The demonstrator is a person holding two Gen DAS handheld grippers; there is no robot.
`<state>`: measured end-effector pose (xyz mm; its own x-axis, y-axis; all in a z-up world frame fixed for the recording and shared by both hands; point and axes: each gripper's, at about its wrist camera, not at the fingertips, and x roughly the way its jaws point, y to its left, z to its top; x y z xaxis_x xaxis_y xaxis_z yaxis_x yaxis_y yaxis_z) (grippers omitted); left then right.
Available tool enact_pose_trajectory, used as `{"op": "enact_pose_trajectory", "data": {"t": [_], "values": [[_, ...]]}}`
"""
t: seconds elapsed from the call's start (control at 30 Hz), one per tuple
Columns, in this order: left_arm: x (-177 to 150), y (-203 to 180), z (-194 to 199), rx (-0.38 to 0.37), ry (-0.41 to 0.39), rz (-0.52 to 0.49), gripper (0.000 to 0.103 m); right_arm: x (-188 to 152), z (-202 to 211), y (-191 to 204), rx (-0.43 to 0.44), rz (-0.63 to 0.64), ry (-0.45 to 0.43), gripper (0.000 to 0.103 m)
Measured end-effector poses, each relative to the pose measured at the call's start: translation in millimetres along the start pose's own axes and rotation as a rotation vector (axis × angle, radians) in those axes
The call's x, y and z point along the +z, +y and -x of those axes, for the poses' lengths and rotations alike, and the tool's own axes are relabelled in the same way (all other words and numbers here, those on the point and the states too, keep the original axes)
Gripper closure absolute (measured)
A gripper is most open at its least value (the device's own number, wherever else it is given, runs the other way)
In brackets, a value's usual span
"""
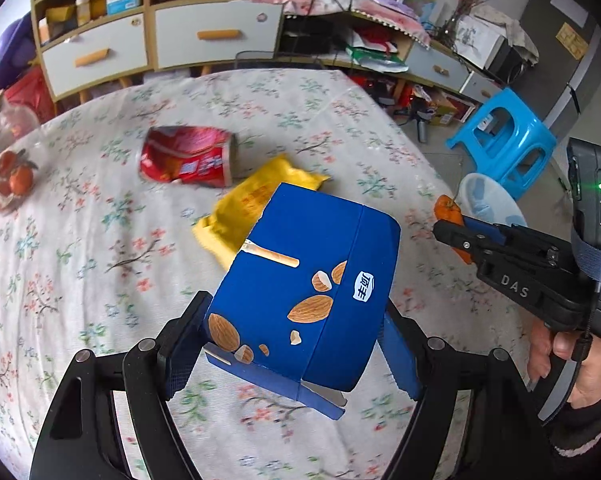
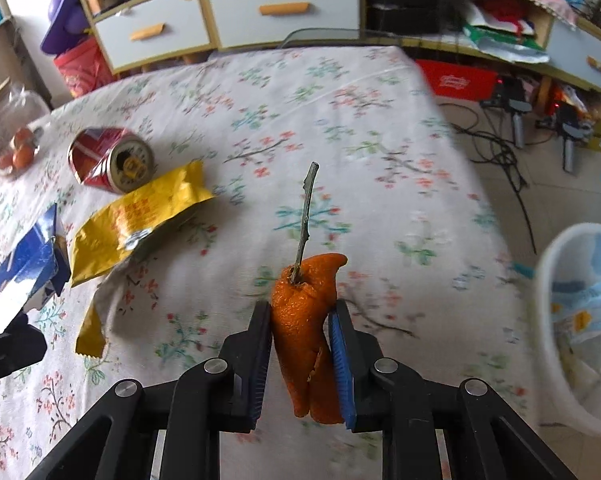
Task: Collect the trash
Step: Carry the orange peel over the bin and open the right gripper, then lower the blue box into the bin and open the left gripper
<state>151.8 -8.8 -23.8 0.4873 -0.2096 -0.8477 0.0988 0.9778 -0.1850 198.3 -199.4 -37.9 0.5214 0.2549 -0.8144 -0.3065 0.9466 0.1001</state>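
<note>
Over the flowered desk both claws are working at once. Left claw is standing wide and squeezing a blue box printed with almonds, pads pressing on its two sides, the box tilting clear above the cloth. Right claw is pinching nearly shut on a piece of orange peel with its thin stalk sticking up, the peel sitting upright between the pads; a hand is gripping that tool's handle. Lying on the cloth beyond them are a crushed red can on its side and, just beside it, a torn yellow wrapper. Off the desk's right edge, down on the floor, a white bin is holding some scraps already, with a blue stool near it. At the far left, a clear bag of oranges is resting on the desk.
</note>
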Motion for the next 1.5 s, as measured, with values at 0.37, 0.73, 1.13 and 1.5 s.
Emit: {"op": "enact_pose_trajectory", "data": {"t": [0.37,0.73,1.13,1.5], "values": [[18.7,-58.7,-11.9,-0.059,0.012,-0.057,0.022,-16.3,48.8,-94.0,-0.073,-0.157,-0.037,0.077],[44.9,-113.6,-39.6,-0.118,0.039,-0.085,0.022,-31.4,76.6,-205.2,-0.123,-0.445,-0.072,0.076],[68.5,-195.3,-87.8,-0.155,0.053,-0.193,0.022,-39.0,102.5,-242.2,-0.089,-0.621,-0.124,0.037],[71.3,-251.8,-123.0,-0.175,0.049,-0.315,0.022,-70.8,139.4,-277.1,-0.164,-0.736,-0.116,0.032]]}}
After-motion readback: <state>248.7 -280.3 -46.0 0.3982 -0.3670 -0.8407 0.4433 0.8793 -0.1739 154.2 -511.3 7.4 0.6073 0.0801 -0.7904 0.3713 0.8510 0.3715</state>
